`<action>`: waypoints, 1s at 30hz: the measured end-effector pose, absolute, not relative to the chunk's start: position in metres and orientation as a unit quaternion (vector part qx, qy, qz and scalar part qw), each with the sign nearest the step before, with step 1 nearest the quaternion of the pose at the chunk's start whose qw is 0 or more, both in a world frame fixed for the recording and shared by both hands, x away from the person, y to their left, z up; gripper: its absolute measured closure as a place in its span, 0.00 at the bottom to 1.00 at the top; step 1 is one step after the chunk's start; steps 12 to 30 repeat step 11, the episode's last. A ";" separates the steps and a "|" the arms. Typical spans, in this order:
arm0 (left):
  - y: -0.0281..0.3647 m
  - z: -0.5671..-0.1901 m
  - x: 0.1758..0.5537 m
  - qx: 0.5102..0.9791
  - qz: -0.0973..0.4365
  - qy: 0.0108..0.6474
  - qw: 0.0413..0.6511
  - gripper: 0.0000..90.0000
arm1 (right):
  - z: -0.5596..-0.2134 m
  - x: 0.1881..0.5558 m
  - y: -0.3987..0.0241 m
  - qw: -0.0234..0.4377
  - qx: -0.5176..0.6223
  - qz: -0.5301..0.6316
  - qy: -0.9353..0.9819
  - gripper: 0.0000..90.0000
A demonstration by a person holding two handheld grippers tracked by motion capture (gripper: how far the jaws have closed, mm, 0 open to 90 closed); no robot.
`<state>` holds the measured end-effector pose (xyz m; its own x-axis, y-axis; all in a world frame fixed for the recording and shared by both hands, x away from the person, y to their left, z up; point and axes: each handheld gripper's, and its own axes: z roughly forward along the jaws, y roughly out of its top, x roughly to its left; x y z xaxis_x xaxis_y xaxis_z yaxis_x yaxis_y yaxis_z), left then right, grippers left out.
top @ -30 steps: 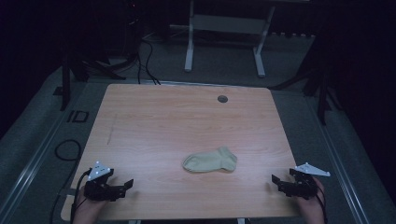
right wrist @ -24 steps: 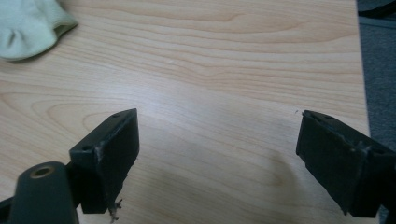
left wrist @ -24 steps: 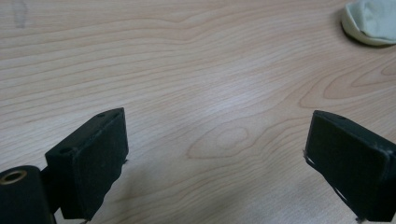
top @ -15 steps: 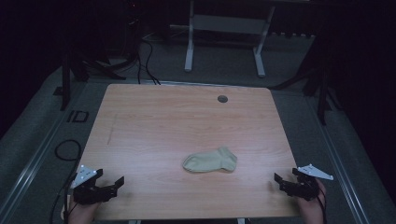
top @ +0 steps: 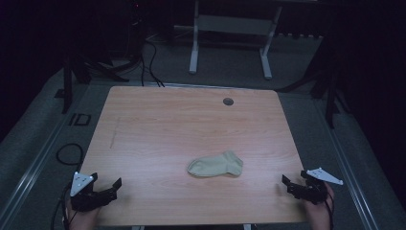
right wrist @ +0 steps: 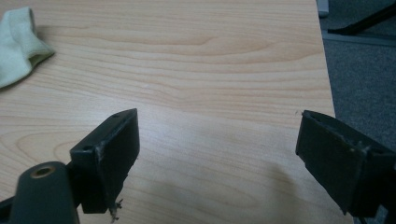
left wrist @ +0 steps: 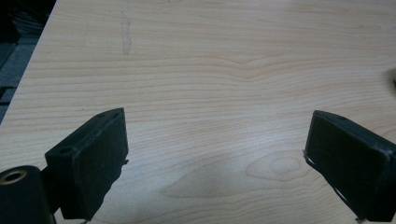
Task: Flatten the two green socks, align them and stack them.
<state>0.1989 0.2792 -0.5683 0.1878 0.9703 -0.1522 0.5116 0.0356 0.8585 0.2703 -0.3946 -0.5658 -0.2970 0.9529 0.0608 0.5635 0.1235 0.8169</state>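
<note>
The left tool [top: 106, 189] sits at the near left corner of the counter [top: 191, 124], its jaws spread wide with nothing between them; in the left gripper view [left wrist: 217, 158] the two black jaws stand far apart over bare wood grain, casting a soft shadow on the surface; a grey three-cornered plate tops it in the high view, and a hand [top: 81, 218] holds it from below. The right tool [top: 293, 184] rests at the near right corner, jaws likewise wide and empty; in the right gripper view [right wrist: 217, 156] its right jaw hangs just past the counter's edge, over grey floor [right wrist: 364, 65].

A pale beige sock [top: 215, 165] lies flat on the counter between the two tools, nearer the front edge than the back, well apart from both; its toe end shows at the upper left of the right gripper view [right wrist: 18, 44]. A small dark round grommet [top: 228, 101] sits near the far edge; beyond the counter, white frame legs [top: 194, 43] stand on the floor.
</note>
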 end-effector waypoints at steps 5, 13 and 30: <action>0.278 -0.570 0.200 0.643 0.260 0.579 0.429 0.07 | -0.566 0.271 -0.393 0.263 0.533 0.381 0.708 0.15; 0.279 -0.569 0.199 0.638 0.261 0.581 0.432 0.07 | -0.566 0.271 -0.394 0.265 0.537 0.382 0.704 0.15; 0.279 -0.569 0.199 0.638 0.261 0.581 0.432 0.07 | -0.566 0.271 -0.394 0.265 0.537 0.382 0.704 0.15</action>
